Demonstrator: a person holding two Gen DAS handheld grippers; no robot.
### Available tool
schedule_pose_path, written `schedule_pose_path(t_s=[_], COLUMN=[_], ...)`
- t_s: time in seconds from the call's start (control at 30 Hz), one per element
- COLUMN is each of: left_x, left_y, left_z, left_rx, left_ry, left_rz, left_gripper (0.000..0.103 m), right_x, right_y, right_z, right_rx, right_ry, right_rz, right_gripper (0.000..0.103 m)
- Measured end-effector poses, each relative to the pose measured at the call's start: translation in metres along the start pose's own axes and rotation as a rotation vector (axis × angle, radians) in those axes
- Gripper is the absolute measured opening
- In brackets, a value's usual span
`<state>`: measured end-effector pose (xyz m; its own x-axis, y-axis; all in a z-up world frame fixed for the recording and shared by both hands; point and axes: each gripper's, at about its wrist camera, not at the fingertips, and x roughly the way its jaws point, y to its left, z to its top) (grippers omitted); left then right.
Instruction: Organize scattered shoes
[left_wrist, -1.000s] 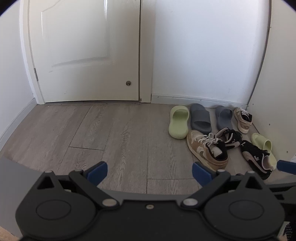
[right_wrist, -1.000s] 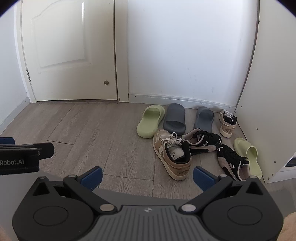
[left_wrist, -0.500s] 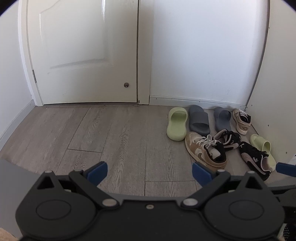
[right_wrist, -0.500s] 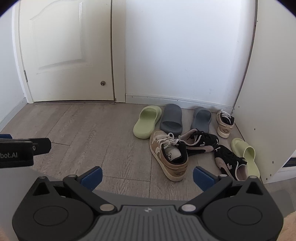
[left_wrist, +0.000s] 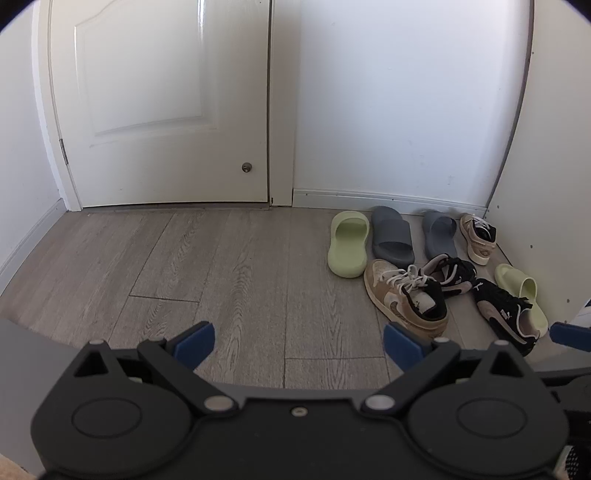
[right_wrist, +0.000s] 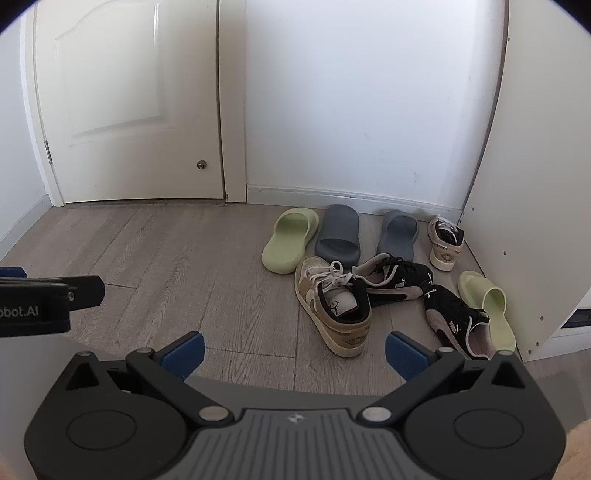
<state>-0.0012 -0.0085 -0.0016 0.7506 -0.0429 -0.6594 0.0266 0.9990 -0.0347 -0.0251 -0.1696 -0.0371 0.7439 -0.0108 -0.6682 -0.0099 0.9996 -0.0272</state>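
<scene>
1. Grey wood-look flooring (left_wrist: 221, 266) runs to a white door (left_wrist: 162, 103) and wall.
2. My left gripper (left_wrist: 297, 341) hangs with fingers spread wide, holding nothing.
3. My right gripper (right_wrist: 295, 349) is likewise wide open and empty.
4. Beyond, in the far right corner, I see scattered shoes: a tan sneaker (right_wrist: 336, 306) nearest, black sneakers (right_wrist: 391, 277) beside it, green slide (right_wrist: 290, 240) and grey slides (right_wrist: 338, 236) by the wall.

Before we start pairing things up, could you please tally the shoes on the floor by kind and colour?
Green slides: 2
Grey slides: 2
Black sneakers: 2
Tan sneakers: 2
Total: 8 shoes
</scene>
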Motion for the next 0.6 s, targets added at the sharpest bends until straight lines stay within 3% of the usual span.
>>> schedule_pose_path(t_s=[0.6], left_x=[0.0003], left_y=[-0.0036], left_z=[0.0028], left_rx=[0.005], left_ry=[-0.001], left_rz=[0.005], left_gripper=[0.099], right_x=[-0.0026], right_y=[0.0040], right_z=[0.0025], right_rx=[-0.004], right_ry=[-0.003], right_rz=[0.005], right_gripper=[0.103])
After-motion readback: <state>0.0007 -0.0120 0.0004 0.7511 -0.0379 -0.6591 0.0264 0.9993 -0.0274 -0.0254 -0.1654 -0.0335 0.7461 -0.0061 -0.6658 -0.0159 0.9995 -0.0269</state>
